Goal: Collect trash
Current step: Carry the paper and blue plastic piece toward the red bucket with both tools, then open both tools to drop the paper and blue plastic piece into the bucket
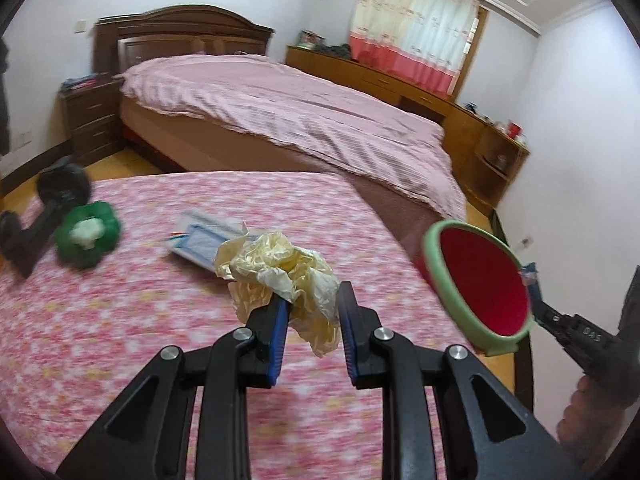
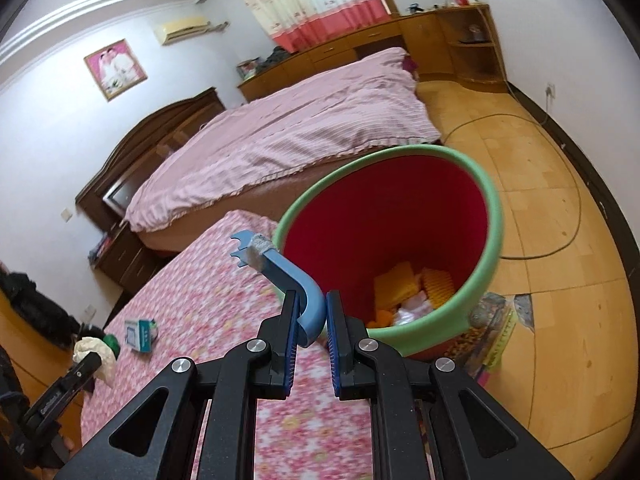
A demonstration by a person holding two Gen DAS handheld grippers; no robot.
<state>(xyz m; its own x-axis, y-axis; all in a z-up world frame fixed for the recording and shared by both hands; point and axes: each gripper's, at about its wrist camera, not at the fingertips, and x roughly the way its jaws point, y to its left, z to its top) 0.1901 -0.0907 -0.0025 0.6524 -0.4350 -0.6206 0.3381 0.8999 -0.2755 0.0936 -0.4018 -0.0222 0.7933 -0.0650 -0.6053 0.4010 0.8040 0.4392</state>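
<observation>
Trash, item one: a crumpled pale-yellow plastic bag (image 1: 280, 276) sits clamped between the blue pads of the left gripper (image 1: 312, 312), lifted above the pink floral tabletop (image 1: 140, 320). The bag bulges out ahead of and below the fingertips.

Item two: a curved blue plastic piece (image 2: 296, 292) with a forked end and a grey scrap stuck near its tip — pinched at its bend by the right gripper (image 2: 310, 320), jaws closed tight on it. It is held over the table edge, just beside the rim of the bin.

Bin (image 2: 400, 240): red inside, green rim, tilted toward the right wrist camera, standing off the table's corner over the wooden floor (image 2: 560, 320). It holds yellow ridged sponge pieces (image 2: 434, 286), something orange and white scraps at the bottom.

Remaining on the table: a small blue-and-white carton (image 1: 200, 244) just behind the yellow bag; a green object with a white lump (image 1: 86, 236) on it near the left edge; a black dumbbell (image 1: 44, 208) touching the green object.

Background: a bed with pink striped cover (image 1: 280, 112).
</observation>
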